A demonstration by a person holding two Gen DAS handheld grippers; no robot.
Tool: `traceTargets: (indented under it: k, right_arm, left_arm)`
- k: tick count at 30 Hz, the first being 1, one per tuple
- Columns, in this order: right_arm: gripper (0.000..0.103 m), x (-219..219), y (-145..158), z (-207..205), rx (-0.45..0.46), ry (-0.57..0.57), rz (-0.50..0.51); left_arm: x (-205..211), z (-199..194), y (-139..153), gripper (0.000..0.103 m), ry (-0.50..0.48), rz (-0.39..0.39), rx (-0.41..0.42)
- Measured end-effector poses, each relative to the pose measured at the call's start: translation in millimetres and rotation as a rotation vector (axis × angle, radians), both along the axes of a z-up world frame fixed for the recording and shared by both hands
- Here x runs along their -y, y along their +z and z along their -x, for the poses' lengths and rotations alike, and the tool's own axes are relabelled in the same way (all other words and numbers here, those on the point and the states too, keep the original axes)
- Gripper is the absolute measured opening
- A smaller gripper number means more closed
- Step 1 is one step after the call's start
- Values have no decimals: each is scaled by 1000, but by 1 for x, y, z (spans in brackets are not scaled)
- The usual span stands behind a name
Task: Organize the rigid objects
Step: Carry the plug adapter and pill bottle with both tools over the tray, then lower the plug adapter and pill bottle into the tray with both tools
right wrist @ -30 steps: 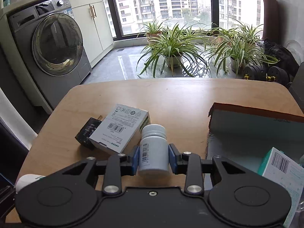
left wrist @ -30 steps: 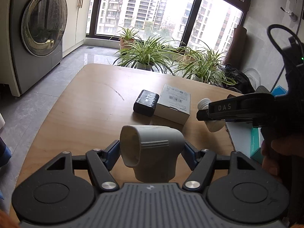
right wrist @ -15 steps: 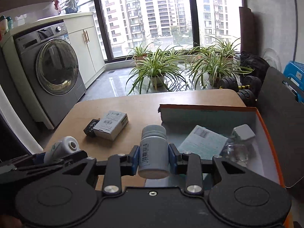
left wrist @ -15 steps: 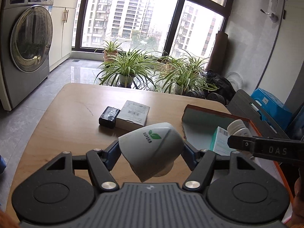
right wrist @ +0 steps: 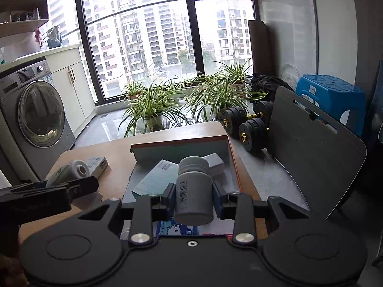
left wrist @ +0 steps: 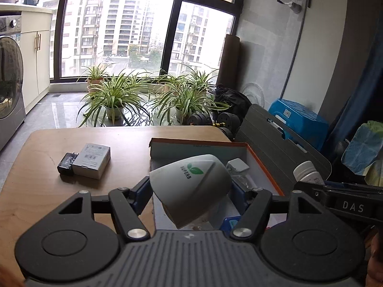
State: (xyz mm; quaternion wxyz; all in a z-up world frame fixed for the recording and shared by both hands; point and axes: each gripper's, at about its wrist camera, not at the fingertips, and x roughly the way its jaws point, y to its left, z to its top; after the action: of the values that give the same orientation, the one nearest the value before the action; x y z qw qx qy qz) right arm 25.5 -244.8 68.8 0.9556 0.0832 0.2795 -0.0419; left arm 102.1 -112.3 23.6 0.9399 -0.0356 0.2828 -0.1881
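My left gripper (left wrist: 191, 191) is shut on a grey device with a green leaf logo (left wrist: 191, 186), held tilted over the near left corner of an orange-rimmed box (left wrist: 258, 157). In the right wrist view that device (right wrist: 69, 172) shows at the left. My right gripper (right wrist: 193, 195) is shut on a white pill bottle (right wrist: 194, 189), lid pointing away, above the same box (right wrist: 233, 162). The bottle (left wrist: 307, 171) also shows at the right of the left wrist view. Inside the box lie a teal carton (right wrist: 155, 179) and a small white block (right wrist: 215, 163).
On the wooden table (left wrist: 59, 191) left of the box lie a grey carton (left wrist: 92, 160) and a black adapter (left wrist: 68, 163). A dark chair back (right wrist: 311, 148) stands right of the table. Potted plants (right wrist: 153, 110), dumbbells (right wrist: 249, 129), a blue stool (right wrist: 332, 95) and a washing machine (right wrist: 36, 117) are around.
Both grippers have swung right and risen, from over the bare table to over the orange-rimmed box, each still holding its object. The grey device has rolled so its logo faces up.
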Motion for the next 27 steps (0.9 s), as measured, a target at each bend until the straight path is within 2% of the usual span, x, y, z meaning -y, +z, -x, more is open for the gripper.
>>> traceTargets:
  k: [8, 27]
  right_arm:
    - [40, 13, 4, 14, 18, -6, -19]
    - [40, 9, 4, 13, 33, 24, -25]
  left_arm:
    - [25, 10, 7, 69, -34, -4, 24]
    - [26, 19, 10, 70, -10, -25, 38]
